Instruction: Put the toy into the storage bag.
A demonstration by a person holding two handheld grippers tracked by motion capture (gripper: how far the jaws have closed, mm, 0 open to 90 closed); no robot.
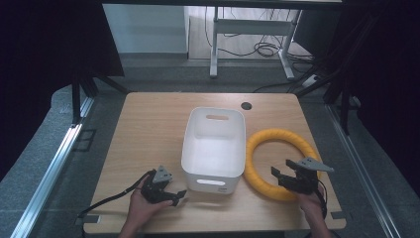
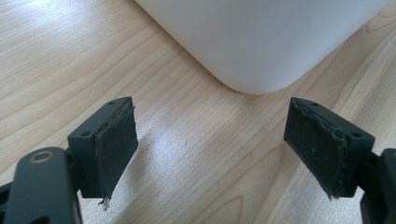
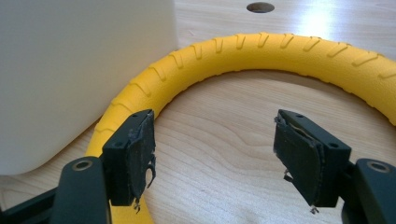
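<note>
two sets of tongs, one yellow ring, nothing lifted yet

two open tongs are all you have to show so far. your right tongs [image 1: 287, 173] sit low over the near arc of the yellow ring [image 1: 257, 174], spread wide and released, with nothing pinched between them. in the right gripper view the left pad hangs just over the ring's near-left curve while the other pad stands over bare wood inside the loop, so you are straddling the tube loosely rather than gripping it; whether a pad brushes the foam i cannot tell.

the ring lies flat on the counter [image 1: 148, 129], just beside the right wall of the white bin [image 1: 214, 163], its left edge close against that wall or touching it. the bin looks empty, as far as the high view shows inside it.

your left tongs [image 1: 176, 196] rest near the bin's front left corner, also released and holding nothing; the left gripper view shows only wood grain between the pads [image 2: 116, 144] and the bin's rounded corner ahead.

by my reading the work is at its start: the approach to the ring is made, the grasp is not. left for you are closing on the tube, raising it, and, probably, setting it in the bin.
</note>
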